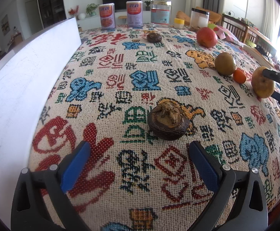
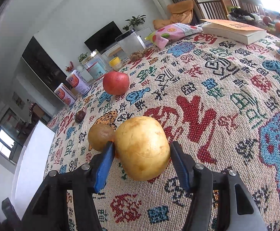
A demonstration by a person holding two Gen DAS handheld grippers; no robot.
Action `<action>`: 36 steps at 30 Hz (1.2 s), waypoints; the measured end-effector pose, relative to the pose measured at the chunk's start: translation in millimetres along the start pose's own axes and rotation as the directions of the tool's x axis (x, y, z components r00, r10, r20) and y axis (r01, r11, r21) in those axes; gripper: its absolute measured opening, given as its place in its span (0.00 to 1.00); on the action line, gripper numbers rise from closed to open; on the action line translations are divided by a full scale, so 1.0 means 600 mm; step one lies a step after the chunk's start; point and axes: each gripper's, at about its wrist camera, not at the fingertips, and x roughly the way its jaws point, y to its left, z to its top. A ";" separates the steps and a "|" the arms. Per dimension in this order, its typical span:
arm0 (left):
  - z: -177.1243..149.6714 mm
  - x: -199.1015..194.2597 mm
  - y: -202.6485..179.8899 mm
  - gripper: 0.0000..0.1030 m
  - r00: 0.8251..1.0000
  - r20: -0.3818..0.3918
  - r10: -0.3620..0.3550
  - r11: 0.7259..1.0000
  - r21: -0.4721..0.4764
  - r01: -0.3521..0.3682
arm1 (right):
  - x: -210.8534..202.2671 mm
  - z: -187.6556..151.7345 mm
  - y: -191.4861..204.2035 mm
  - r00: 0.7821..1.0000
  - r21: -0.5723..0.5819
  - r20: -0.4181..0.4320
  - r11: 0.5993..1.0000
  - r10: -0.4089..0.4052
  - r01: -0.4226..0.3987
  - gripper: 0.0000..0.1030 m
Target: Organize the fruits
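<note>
Fruits lie scattered over a worktop [image 1: 105, 104] covered by a woven cloth with coloured characters. The right hand-held gripper [image 2: 141, 150] is grasping a yellow pear [image 2: 142, 148], its blue pads pressed to both sides of the fruit, which sits near the worktop's right edge. Just beside the pear lie a small orange [image 1: 239, 75] and a brownish-green kiwi [image 1: 225, 63], the orange touching the kiwi; a red apple [image 1: 206, 37] rests farther toward the far edge. The left hand-held gripper [image 1: 139, 151] is released, jaws spread wide and holding nothing, just short of a dark water chestnut [image 1: 168, 122] in the middle of the worktop. A second water chestnut [image 1: 154, 37] sits near the far edge, in front of two cans [image 1: 106, 16] and a clear jar [image 1: 160, 13]. A white board [image 1: 14, 88] stands along the left edge.
</note>
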 end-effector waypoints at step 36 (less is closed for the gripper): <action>0.000 0.000 0.000 1.00 1.000 0.000 0.000 1.000 0.000 0.000 | -0.014 -0.134 0.147 0.983 -0.462 -0.088 0.881 -0.164 0.106 0.76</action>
